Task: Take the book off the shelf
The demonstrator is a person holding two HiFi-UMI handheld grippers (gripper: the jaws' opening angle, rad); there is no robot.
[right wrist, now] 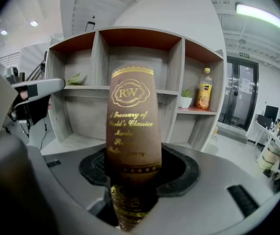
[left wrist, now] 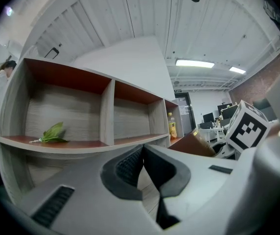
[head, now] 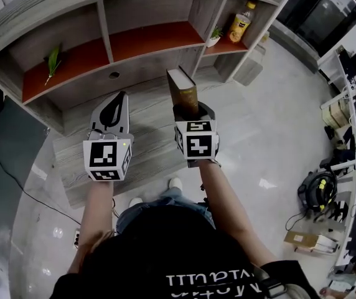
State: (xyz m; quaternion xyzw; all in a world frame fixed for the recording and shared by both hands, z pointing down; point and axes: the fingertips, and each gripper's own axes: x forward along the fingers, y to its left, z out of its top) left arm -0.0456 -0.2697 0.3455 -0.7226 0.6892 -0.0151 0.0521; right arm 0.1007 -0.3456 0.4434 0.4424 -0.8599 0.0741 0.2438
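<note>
A brown book (head: 183,91) with gold lettering on its spine (right wrist: 131,126) stands upright between the jaws of my right gripper (head: 189,112), which is shut on its lower end. The book is clear of the wooden shelf unit (head: 134,58) and hangs in front of its lower level. My left gripper (head: 112,112) is beside it to the left, shut with nothing between its dark pads (left wrist: 130,168). From the left gripper view, the book's corner (left wrist: 195,144) and the right gripper's marker cube (left wrist: 247,127) show at the right.
A green leaf sprig (head: 52,62) lies in the left upper compartment. A small potted plant (head: 214,37) and a yellow bottle (head: 241,22) stand in the right compartment. Desks, cables and boxes (head: 312,238) fill the floor at the right.
</note>
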